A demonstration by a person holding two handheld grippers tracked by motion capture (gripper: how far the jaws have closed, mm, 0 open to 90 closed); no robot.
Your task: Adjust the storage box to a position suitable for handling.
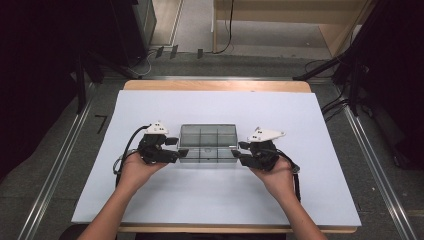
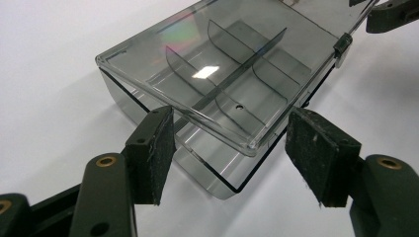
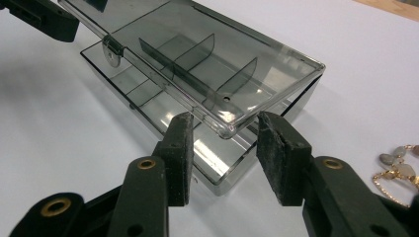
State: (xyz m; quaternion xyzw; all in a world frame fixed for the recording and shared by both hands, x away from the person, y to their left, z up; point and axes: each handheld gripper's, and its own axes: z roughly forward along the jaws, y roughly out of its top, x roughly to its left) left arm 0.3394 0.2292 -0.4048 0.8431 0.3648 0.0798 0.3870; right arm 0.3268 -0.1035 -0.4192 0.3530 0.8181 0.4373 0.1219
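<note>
a clear smoky compartment box (image 1: 208,143) sits mid-table on the white sheet (image 1: 215,200), lid raised slightly ajar. the left gripper (image 2: 230,148) and the right gripper (image 3: 225,158) each gape around a near corner, pads not pressing. a gold chain with stones (image 3: 398,168) lies beside the right gripper. no writing is legible.

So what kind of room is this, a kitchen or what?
No kitchen: probably a lab or recording room. A table covered with a plain white sheet stands between dark stands, cables trail over the grey floor, and metal rails run alongside.
</note>
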